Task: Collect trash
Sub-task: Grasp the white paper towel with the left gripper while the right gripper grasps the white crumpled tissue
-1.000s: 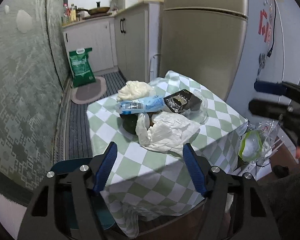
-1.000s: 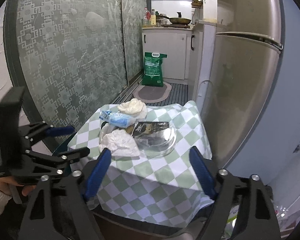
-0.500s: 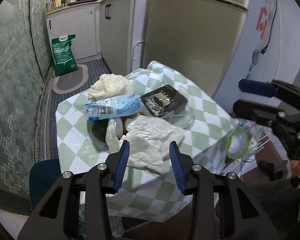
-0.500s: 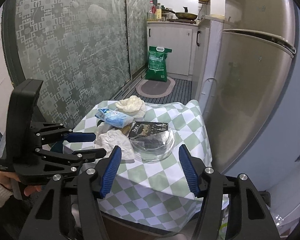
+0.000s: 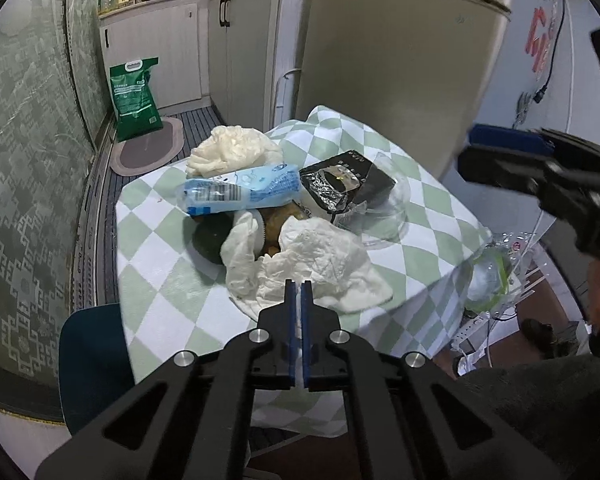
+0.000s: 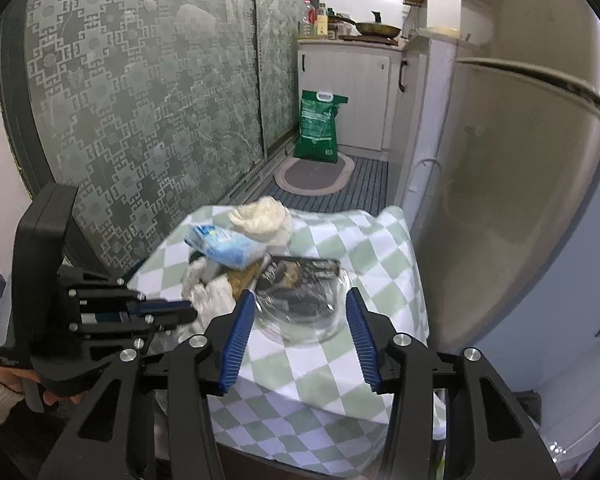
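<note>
Left gripper pinches the crumpled white tissue; right gripper is spread.

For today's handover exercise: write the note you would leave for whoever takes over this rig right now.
Left gripper: jaws shut on the near edge of the crumpled white tissue.
Right gripper: jaws open, empty, hovering before the clear glass bowl.
On the checked tablecloth: blue wrapper, black packet in the bowl, cream plastic bag.
Done: tissue gripped, not lifted.
Left: remove tissue, then collect the remaining trash.
</note>
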`<state>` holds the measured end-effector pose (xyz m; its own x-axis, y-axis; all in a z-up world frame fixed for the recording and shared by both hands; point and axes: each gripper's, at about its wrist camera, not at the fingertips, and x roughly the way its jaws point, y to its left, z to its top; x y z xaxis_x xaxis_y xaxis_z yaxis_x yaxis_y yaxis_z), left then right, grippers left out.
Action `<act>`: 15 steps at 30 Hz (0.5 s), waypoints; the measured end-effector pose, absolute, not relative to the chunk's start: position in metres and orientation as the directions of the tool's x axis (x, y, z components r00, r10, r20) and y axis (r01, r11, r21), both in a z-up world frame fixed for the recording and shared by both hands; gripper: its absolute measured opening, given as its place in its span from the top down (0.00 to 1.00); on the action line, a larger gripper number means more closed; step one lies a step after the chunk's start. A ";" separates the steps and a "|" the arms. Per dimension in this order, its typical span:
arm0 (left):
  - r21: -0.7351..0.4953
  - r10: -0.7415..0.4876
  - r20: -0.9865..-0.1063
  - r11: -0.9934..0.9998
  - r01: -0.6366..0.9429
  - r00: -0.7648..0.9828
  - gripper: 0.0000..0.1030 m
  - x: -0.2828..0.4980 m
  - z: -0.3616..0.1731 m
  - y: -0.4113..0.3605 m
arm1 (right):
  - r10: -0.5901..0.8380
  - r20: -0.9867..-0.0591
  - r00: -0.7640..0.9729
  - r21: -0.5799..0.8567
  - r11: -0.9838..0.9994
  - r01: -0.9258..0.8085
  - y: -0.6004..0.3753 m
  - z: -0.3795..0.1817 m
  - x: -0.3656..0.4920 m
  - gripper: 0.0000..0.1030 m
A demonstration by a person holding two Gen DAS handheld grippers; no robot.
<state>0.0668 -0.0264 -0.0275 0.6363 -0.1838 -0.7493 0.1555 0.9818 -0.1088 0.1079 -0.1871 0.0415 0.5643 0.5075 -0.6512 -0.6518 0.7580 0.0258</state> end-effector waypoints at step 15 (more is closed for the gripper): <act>-0.208 -0.239 -0.639 0.969 0.135 0.731 0.97 0.036 0.009 0.018 | 0.541 -0.704 0.460 0.142 0.742 -0.655 -0.121 0.029 0.176 0.62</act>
